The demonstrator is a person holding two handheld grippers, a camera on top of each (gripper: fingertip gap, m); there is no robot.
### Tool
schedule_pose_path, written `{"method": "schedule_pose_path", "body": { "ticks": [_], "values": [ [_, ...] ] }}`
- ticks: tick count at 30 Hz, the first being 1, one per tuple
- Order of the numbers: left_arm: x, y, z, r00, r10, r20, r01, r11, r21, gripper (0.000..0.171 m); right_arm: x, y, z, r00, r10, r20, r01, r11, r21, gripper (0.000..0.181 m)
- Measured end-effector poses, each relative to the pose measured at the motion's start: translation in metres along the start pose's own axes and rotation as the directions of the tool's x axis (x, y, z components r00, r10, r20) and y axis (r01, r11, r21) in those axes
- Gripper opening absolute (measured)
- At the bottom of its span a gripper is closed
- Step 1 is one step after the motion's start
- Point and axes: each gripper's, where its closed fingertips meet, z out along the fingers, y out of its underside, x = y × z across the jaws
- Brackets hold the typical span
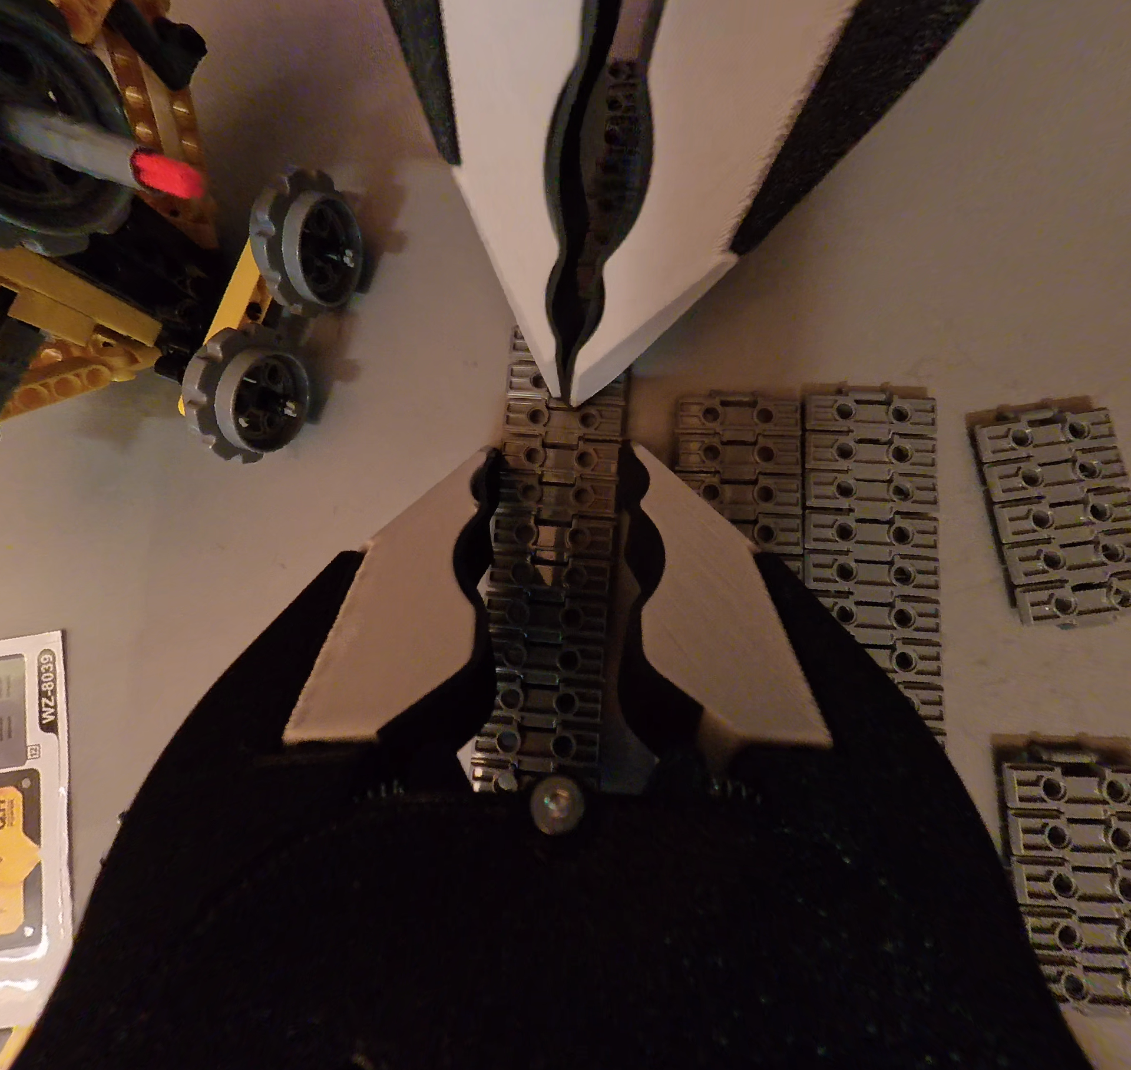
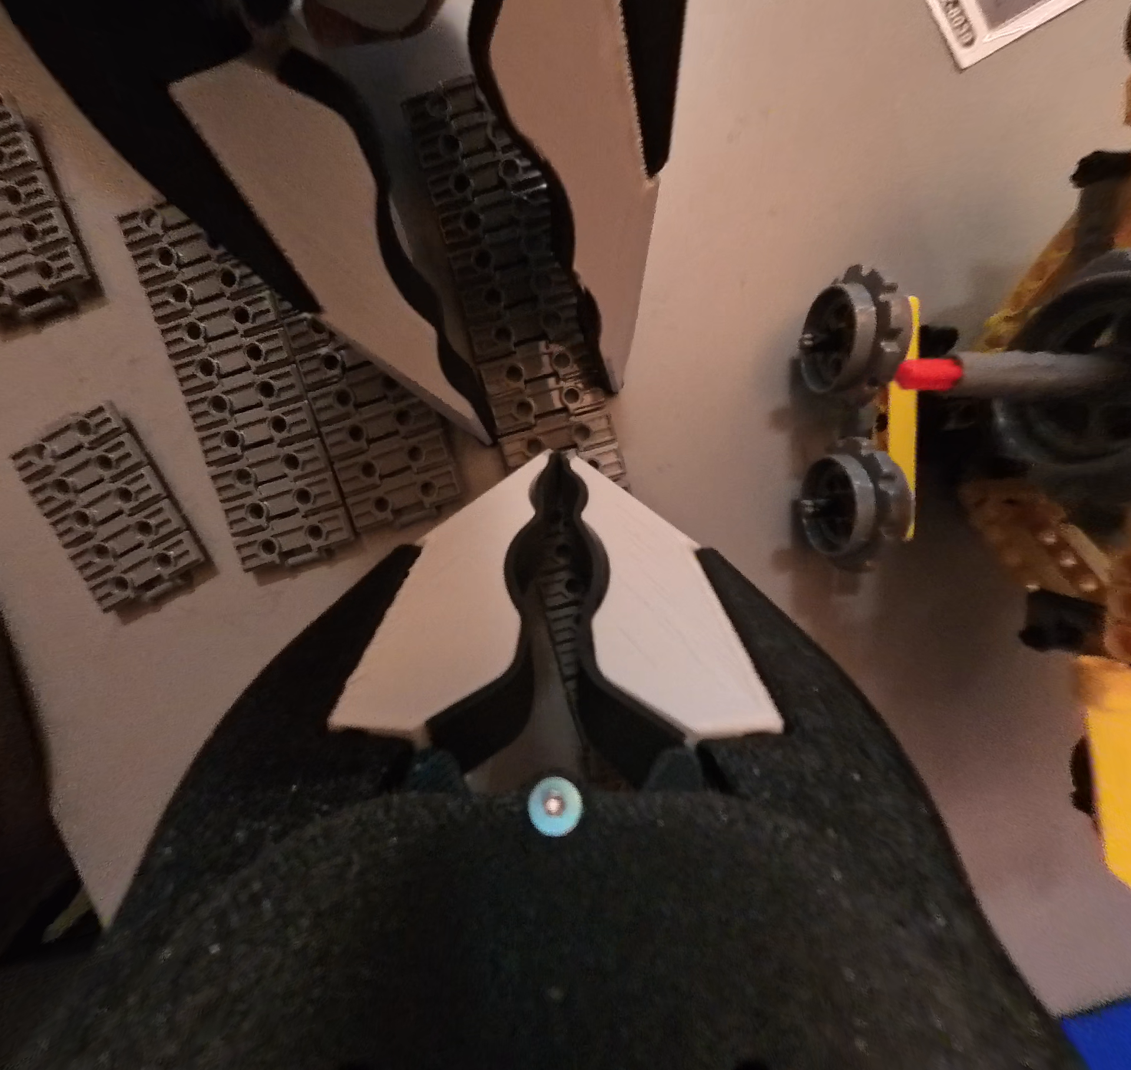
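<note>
Pale tabletop (image 1: 795, 257) | left gripper (image 1: 560, 459) at lower centre clamps grey track strip (image 1: 554, 612) by its sides | right gripper (image 2: 558, 459) pinches the strip's far end | yellow model vehicle (image 1: 92, 245) upper left.

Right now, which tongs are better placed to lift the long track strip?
Left. The left tongs straddle the track strip, a pad along each edge. The right tongs are shut, tips only touching its top face.
</note>
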Motion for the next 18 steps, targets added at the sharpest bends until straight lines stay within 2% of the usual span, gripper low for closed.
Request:
{"method": "schedule_pose_path", "body": {
  "ticks": [2,3,6,10,14,18],
  "values": [
    [0.000,0.000,0.000,1.000,-0.006,0.000,0.006,1.000,0.003,0.038,0.001,-0.001,-0.004,0.999,-0.002,-0.040,0.003,1.000,0.013,0.001],
    [-0.001,0.001,-0.001,1.000,-0.010,0.001,0.010,1.000,-0.001,0.038,0.001,-0.005,-0.009,0.999,0.009,-0.050,-0.006,0.999,0.053,0.012],
    [-0.002,0.005,-0.004,1.000,-0.015,0.008,0.016,0.999,-0.039,0.038,0.008,-0.027,-0.033,0.996,0.047,-0.077,-0.025,0.965,0.260,0.012],
    [-0.007,0.017,-0.014,0.998,-0.026,0.050,0.031,0.995,-0.099,0.039,0.024,-0.040,-0.056,0.986,0.091,-0.141,-0.019,0.893,0.450,0.011],
    [-0.012,0.031,-0.025,0.993,-0.073,0.097,0.084,0.990,-0.109,0.039,0.028,-0.040,-0.061,0.982,0.094,-0.162,0.003,0.858,0.513,0.011],
    [-0.015,0.043,-0.034,0.986,-0.133,0.096,0.140,0.988,-0.064,0.039,0.034,-0.036,-0.068,0.978,0.105,-0.181,0.014,0.831,0.557,0.012]
  ]
}}
